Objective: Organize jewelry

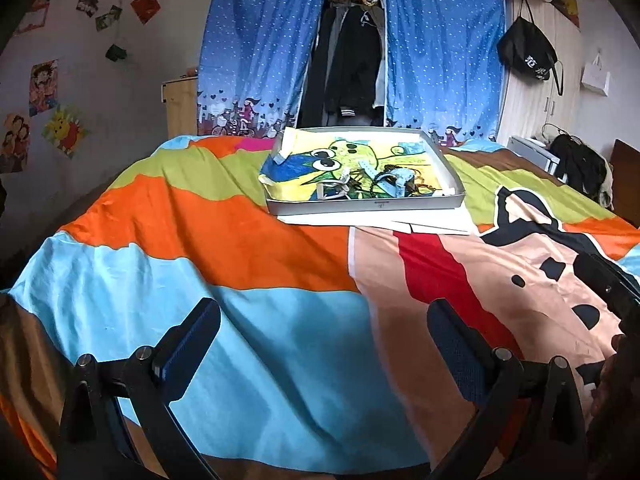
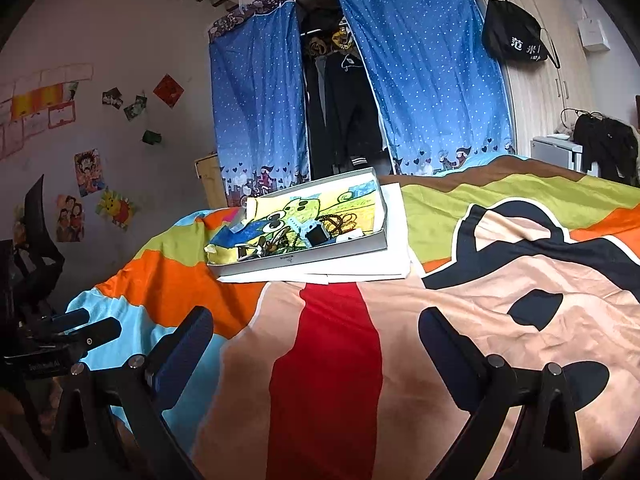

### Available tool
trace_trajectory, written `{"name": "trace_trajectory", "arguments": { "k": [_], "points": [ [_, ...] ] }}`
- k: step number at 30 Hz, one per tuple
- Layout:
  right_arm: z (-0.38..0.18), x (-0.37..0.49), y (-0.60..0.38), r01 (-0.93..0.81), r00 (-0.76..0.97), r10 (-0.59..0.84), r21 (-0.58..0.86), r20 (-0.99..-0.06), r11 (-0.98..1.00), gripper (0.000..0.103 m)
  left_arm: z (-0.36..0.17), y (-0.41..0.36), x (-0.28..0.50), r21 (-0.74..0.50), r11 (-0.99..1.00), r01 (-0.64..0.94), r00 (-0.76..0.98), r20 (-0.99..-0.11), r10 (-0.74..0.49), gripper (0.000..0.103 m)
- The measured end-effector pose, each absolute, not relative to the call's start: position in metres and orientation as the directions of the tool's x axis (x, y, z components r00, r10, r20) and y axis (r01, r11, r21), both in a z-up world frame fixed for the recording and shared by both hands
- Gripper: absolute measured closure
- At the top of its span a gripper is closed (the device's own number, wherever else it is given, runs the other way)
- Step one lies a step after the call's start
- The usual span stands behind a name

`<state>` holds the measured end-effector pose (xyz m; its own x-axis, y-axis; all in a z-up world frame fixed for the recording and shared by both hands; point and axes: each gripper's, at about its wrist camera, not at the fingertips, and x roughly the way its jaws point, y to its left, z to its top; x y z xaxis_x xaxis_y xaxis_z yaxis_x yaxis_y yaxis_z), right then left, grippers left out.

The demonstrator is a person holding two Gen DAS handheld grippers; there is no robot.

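Hovering low over the bedspread (image 1: 240,240), the left gripper (image 1: 324,336) and right gripper (image 2: 316,340) both gape, holding nothing. Ahead, the shallow tray (image 1: 368,205) holds tangled jewelry (image 1: 384,184) on 1 drawing (image 1: 340,156).

Blue dotted curtains (image 1: 256,40) around an open wardrobe, posters (image 1: 44,86) on the pale wall (image 2: 120,40).

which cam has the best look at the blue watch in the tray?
Right wrist. There the blue watch shows its dark square face, lying among beads in the grey tray. The left wrist view shows mostly its strap, tangled with other pieces; face not clear.
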<state>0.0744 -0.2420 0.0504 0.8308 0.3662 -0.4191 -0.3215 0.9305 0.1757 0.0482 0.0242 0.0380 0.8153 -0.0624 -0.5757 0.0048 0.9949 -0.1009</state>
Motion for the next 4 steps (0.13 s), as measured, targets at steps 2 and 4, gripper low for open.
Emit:
{"name": "trace_trajectory", "arguments": {
  "k": [2,4],
  "points": [
    [0.0494,0.0746,-0.2415,-0.323,0.828,0.368,0.176,-0.423,0.93,0.0,0.0377,0.024,0.0479,-0.102,0.995,0.004,0.815,-0.576,-0.062,0.002],
    [0.0482,0.0743,-0.241,-0.326,0.825,0.371,0.177,-0.426,0.929,0.0,0.0373,0.0239,0.0478,-0.102,0.995,0.0,0.815,-0.576,-0.059,0.002]
  ]
}}
